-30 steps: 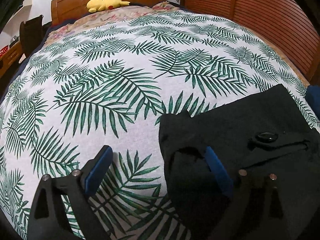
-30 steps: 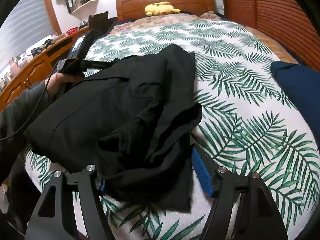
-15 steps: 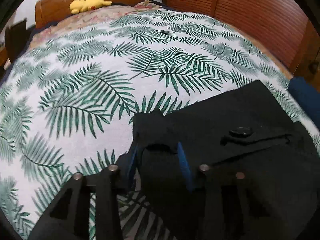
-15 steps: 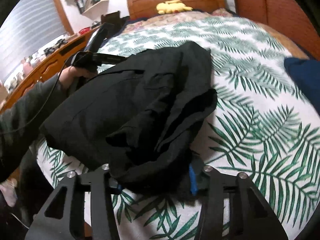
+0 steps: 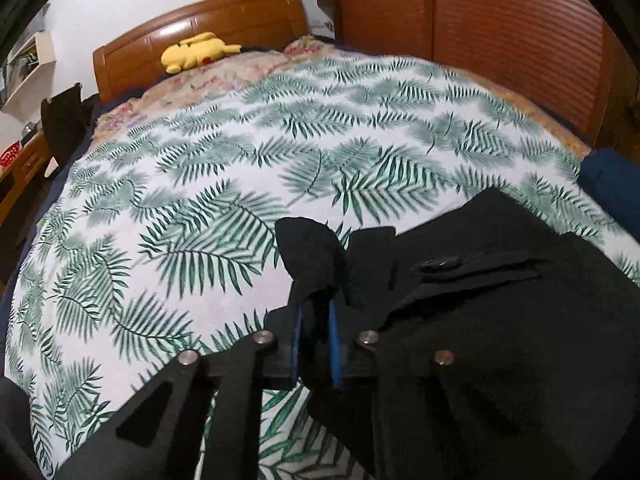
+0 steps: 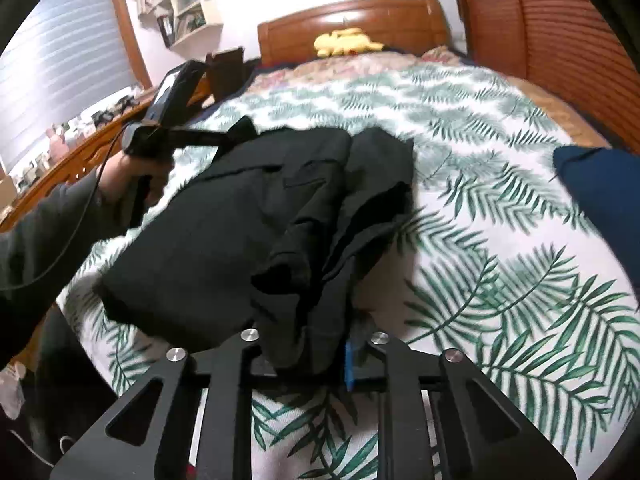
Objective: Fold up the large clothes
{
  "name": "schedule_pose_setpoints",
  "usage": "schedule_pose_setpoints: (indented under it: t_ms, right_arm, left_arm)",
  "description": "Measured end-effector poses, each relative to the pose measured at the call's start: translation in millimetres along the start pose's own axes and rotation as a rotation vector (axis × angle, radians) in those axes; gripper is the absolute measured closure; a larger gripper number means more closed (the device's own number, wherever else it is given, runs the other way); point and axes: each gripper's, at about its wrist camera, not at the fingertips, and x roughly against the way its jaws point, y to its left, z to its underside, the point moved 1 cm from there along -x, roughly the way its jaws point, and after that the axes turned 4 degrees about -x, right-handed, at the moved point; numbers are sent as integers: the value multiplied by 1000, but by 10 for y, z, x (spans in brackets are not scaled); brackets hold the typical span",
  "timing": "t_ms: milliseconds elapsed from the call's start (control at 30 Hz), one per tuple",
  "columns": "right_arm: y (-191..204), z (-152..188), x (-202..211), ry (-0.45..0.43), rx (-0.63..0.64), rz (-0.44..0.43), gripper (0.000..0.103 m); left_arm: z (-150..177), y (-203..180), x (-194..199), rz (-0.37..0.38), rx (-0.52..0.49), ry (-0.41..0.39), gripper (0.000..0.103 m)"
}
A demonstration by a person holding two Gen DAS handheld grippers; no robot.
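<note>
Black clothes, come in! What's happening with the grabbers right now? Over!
Left gripper shut on black garment corner. Right gripper shut on its bunched edge. Garment lifted off leafy bedspread. Blue cloth lies beside, clear.

Both wrist views sit low and close over the bed [image 5: 280, 152], facing the headboard [image 6: 352, 16]. Both share the black garment [image 6: 248, 216].

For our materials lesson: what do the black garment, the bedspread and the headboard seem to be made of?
Black garment: matte woven cloth, probably; it creases softly and carries a button.
Bedspread: soft printed fabric, likely cotton, with green leaves on white.
Headboard: varnished wood, reddish-brown, with glossy highlights.
</note>
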Motion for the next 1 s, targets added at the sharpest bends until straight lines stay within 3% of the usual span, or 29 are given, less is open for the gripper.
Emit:
schedule_pose_setpoints:
  t_ms: [200, 333, 500, 667, 867, 1000]
  right_arm:
    - [-21, -243, 327, -115, 9, 43, 90]
    - [-184, -426, 665, -175, 37, 103, 91]
    - [-544, -605, 1295, -244, 82, 242, 91]
    - [-1147, -737, 2037, -302, 64, 422, 91]
    - [-1880, -609, 2713, -320, -21, 606, 91]
    - [-2320, -380, 2825, -274, -109, 658, 89]
  left_arm:
    - [-243, -194, 433, -8, -31, -83, 100]
    - [-568, -505, 744, 20, -56, -164, 100]
    - [-1106, -1225, 1029, 79, -123, -269, 100]
    - [-1671, -2170, 1156, 193, -171, -341, 100]
    - [-2007, -3293, 1051, 335, -230, -341, 100]
    - [-2027, -3830, 832, 351, -284, -289, 98]
